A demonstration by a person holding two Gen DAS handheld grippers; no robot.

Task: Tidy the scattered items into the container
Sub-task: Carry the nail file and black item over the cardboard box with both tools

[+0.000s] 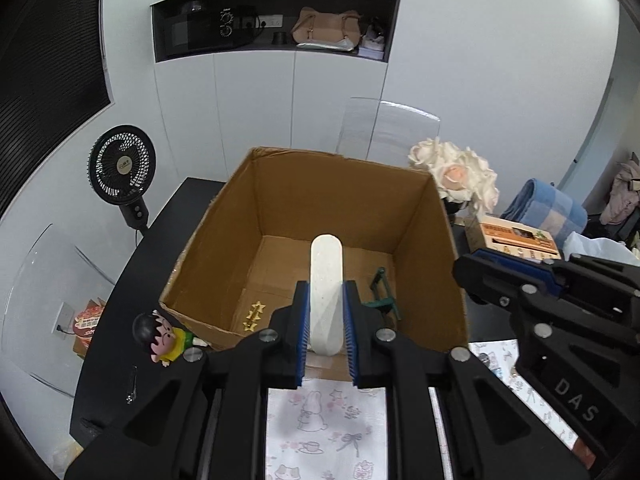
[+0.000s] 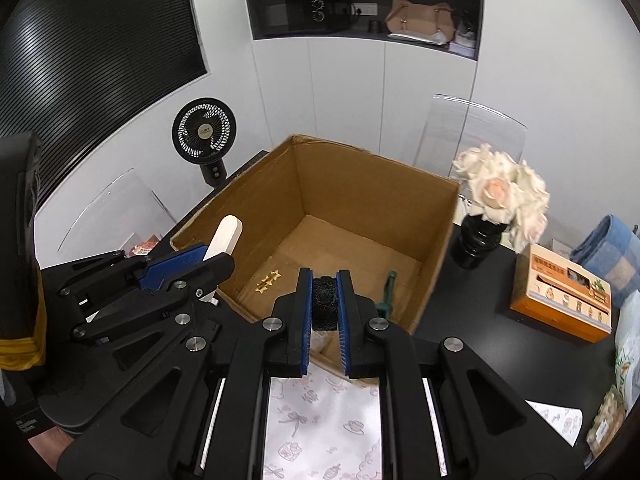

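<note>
Nearest the cameras, a pale cloth printed with rabbits and teacups lies on the black worktop under both tools. Above it, the left tool is clenched on a long white rounded bar, which points forward over the near wall of the cardboard box. Beside it, the right tool is clamped on a small dark netted lump, held just over the box's near edge. Inside the box, on its floor, lie a gold star-shaped clip towards the left and a green clamp-like object towards the right. Just outside the box's near left corner, a small doll with black hair and a yellow top lies on the worktop. To the right of the box stand a black vase of white roses, an orange carton and a folded blue checked blanket. Farther back, a black fan stands left of the worktop, before white cupboards with a dark shelf niche holding a tan handbag.
</note>
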